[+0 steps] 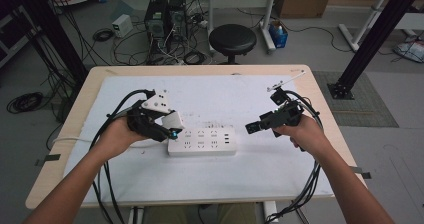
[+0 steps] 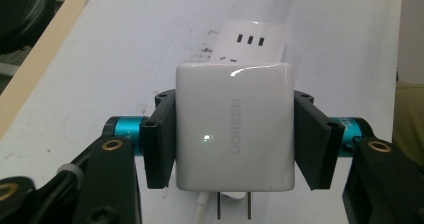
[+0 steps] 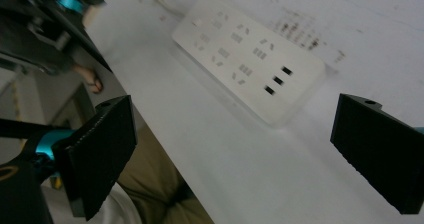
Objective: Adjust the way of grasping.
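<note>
A white UGREEN plug-in charger [image 2: 232, 129] sits squarely between the black pads of my left gripper [image 2: 235, 144], which is shut on it; its two metal prongs [image 2: 233, 207] point back toward the camera. In the high view the left gripper [image 1: 167, 126] holds the charger [image 1: 176, 119] just above the left end of a white power strip [image 1: 202, 141] lying on the mat. The strip's far end [image 2: 252, 41] shows beyond the charger. My right gripper [image 1: 253, 127] hovers to the right of the strip, open with nothing between its pads [image 3: 102, 154]. The power strip [image 3: 250, 69] lies ahead of it.
A white mat [image 1: 225, 96] covers most of the wooden table [image 1: 80, 104]. A black stool [image 1: 232, 39] stands past the far edge, with computer towers [image 1: 165, 19] and loose cables on the floor. A black frame post [image 1: 375, 39] rises at the right.
</note>
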`<state>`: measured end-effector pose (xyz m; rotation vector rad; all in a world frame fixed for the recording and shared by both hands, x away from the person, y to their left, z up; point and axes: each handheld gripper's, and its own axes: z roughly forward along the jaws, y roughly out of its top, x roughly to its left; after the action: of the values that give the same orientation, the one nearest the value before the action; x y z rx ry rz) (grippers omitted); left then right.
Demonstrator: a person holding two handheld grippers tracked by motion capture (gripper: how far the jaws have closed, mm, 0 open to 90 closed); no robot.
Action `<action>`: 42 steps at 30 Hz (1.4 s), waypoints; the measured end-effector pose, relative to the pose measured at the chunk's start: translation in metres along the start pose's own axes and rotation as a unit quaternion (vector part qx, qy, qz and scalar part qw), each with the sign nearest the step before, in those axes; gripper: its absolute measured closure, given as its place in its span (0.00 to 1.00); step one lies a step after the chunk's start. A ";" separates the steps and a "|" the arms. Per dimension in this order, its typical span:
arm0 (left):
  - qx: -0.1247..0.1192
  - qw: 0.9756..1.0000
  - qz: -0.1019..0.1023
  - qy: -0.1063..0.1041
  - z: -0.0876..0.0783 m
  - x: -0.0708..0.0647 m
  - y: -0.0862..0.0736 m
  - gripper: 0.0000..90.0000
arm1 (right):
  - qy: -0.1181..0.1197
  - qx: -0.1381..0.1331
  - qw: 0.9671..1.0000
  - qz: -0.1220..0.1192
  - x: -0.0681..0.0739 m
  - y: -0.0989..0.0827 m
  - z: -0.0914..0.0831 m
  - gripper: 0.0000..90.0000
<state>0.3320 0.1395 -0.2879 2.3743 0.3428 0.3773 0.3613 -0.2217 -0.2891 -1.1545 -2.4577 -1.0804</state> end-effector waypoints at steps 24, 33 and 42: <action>-0.037 0.997 0.049 -0.038 0.045 -0.032 0.040 0.47 | 0.108 -0.024 0.987 0.118 0.012 -0.004 0.022 0.05; -0.055 0.996 0.052 -0.052 0.058 -0.039 0.049 0.47 | 0.123 -0.019 0.983 0.138 0.012 -0.002 0.036 0.06; -0.069 0.995 0.053 -0.057 0.064 -0.040 0.052 0.47 | 0.133 -0.011 0.979 0.156 0.012 0.001 0.051 0.09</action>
<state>0.3253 0.0500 -0.3050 2.2729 0.1340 0.3017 0.3594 -0.1787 -0.3188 -1.2579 -1.9896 -1.0889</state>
